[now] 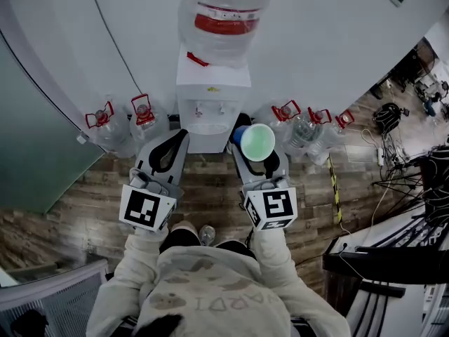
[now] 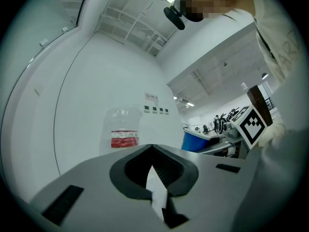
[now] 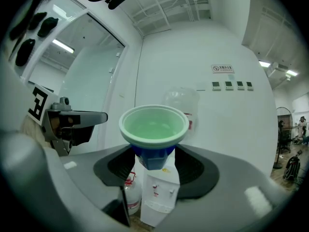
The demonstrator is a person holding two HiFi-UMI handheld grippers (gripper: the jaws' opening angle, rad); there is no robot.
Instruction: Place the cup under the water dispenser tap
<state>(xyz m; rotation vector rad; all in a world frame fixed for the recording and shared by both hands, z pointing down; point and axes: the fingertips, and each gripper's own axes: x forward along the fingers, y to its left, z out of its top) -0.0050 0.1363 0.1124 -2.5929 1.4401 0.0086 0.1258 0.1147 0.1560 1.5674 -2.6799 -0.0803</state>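
The white water dispenser (image 1: 212,100) stands against the wall with a clear bottle (image 1: 226,16) on top; its two taps (image 1: 210,109) sit above a recess. My right gripper (image 1: 257,147) is shut on the cup (image 1: 258,141), which is blue outside and green inside, upright, just right of the dispenser front. In the right gripper view the cup (image 3: 154,129) sits between the dark pads, with the dispenser (image 3: 161,192) lower and beyond it. My left gripper (image 1: 184,133) is shut on nothing, left of the dispenser; in its own view the tips (image 2: 152,146) meet.
Several spare water bottles stand on the floor either side of the dispenser (image 1: 144,114) (image 1: 305,128). A glass wall (image 1: 35,139) runs at the left. Cables (image 1: 414,181) and striped floor tape (image 1: 335,188) lie to the right. A chair (image 1: 49,300) is at bottom left.
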